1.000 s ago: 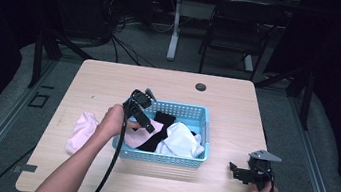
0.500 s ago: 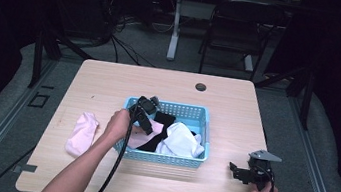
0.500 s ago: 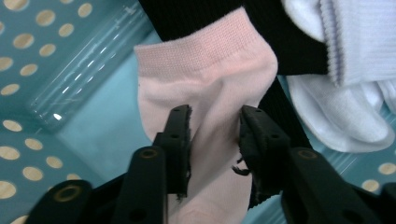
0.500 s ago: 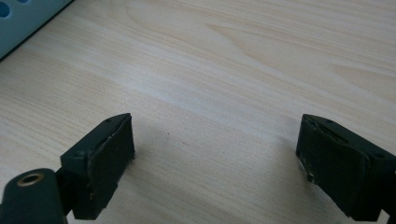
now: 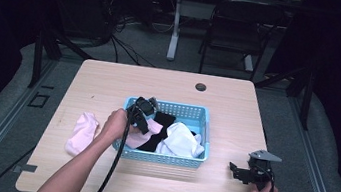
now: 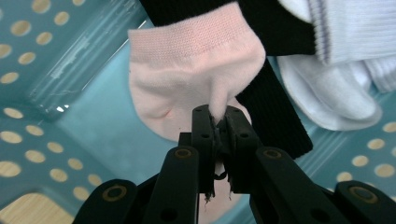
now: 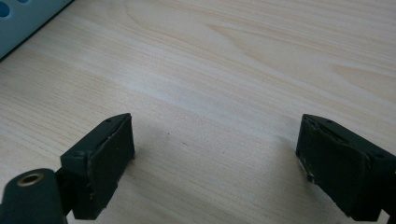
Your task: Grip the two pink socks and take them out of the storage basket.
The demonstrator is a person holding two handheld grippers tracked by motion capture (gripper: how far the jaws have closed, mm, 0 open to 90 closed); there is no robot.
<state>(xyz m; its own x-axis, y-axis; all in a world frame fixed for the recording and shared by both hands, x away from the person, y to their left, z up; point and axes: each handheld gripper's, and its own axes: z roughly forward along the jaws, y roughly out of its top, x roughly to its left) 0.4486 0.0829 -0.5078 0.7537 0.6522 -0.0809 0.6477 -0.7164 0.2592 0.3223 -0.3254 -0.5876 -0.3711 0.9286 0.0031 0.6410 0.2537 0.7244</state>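
Observation:
A blue perforated basket (image 5: 206, 117) sits mid-table and holds pink, black and white socks. My left gripper (image 5: 147, 122) reaches into its left half and is shut on a pink sock (image 6: 187, 79), pinching a fold of the fabric between its jaws (image 6: 218, 122). A black sock (image 6: 275, 112) and a white sock (image 6: 327, 88) lie beside it on the basket floor (image 6: 93, 126). Another pink sock (image 5: 81, 131) lies on the table left of the basket. My right gripper (image 5: 237, 172) rests low on the table at the right, open, with bare wood (image 7: 215, 107) between its jaws.
The wooden table (image 5: 170, 83) has a small dark round cap (image 5: 200, 86) near its far edge. A corner of the basket (image 7: 18, 14) shows at the right gripper view's upper left. A chair (image 5: 233, 29) and cables stand beyond the table.
My left gripper has moved down from above the basket's left rim into the basket and closed on the pink sock. The right gripper has stayed still.

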